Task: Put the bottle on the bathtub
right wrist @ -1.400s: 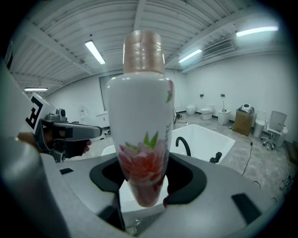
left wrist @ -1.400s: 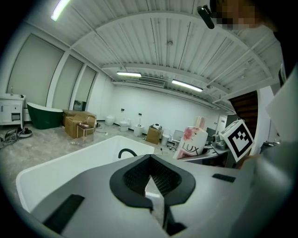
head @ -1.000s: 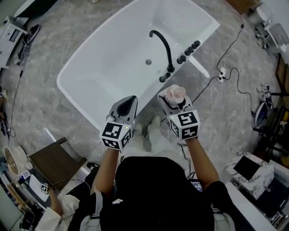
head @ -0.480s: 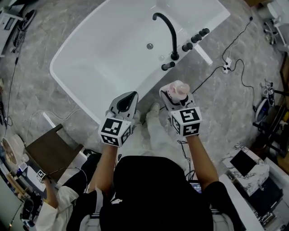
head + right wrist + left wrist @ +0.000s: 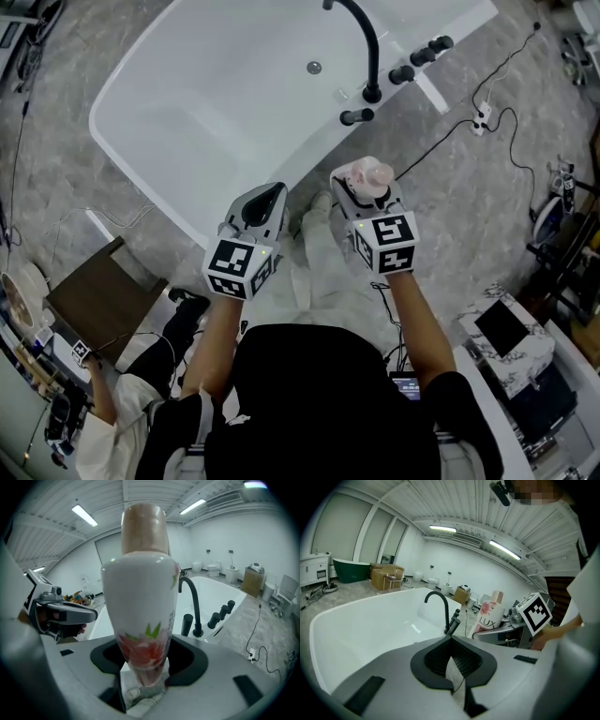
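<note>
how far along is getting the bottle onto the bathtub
Done: the bottle is picked up, clamped upright in the right hand-held gripper. In hand: it hangs over the floor just short of the bathtub rim, near the black faucet. Left: set it on the rim and release. The left hand-held gripper is shut, empty.

1. Bright, even indoor light from ceiling strip lights (image 5: 505, 549), upper frame in both gripper views.
2. Head view: sharp, shadows soft, white bathtub (image 5: 187, 103) nearly blown out.
3. Gripper views: heavy fisheye, black vignetted corners; bottle (image 5: 140, 597) close to the lens, slightly soft.
</note>
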`<state>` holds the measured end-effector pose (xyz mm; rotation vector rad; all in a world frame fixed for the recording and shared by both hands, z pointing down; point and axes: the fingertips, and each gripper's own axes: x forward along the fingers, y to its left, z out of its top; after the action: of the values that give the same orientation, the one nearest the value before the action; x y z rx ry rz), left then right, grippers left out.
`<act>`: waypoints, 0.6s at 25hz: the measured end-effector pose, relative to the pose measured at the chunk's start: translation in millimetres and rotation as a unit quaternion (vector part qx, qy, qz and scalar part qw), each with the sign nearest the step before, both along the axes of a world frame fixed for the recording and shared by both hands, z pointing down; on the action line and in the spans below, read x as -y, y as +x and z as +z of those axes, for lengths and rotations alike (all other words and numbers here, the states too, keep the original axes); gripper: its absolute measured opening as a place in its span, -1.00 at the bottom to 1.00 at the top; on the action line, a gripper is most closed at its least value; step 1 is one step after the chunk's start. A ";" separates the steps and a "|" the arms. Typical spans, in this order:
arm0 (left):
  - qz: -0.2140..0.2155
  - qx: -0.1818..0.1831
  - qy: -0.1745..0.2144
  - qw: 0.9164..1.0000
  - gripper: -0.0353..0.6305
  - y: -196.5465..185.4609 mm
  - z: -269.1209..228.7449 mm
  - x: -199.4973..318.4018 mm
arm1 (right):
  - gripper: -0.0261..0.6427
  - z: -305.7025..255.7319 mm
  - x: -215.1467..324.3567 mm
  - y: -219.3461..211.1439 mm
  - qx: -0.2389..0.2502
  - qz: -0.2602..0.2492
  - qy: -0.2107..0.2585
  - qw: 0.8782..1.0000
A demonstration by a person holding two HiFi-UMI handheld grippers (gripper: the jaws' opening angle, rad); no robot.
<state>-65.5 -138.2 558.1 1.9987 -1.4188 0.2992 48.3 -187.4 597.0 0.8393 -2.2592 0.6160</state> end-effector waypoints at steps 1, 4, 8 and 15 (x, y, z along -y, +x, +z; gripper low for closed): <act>0.002 -0.001 -0.004 1.000 -0.86 0.2 5.8 -0.7 | -0.18 5.2 0.3 -1.1 -0.001 -0.001 -0.002 1.000; 0.006 0.000 -0.013 1.000 -0.86 0.7 19.6 1.7 | -0.18 18.6 3.2 -3.3 -0.003 -0.003 -0.007 1.000; 0.005 -0.003 -0.022 1.000 -0.86 2.0 35.0 8.0 | -0.18 37.5 6.1 -3.7 -0.007 -0.005 -0.017 1.000; 0.001 -0.007 -0.040 0.999 -0.86 0.0 61.4 10.9 | -0.18 67.6 10.2 -6.5 -0.013 -0.010 -0.031 0.999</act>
<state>-65.4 -149.1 619.5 1.9337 -1.3751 0.3384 41.8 -197.6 664.6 0.7891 -2.2111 0.6603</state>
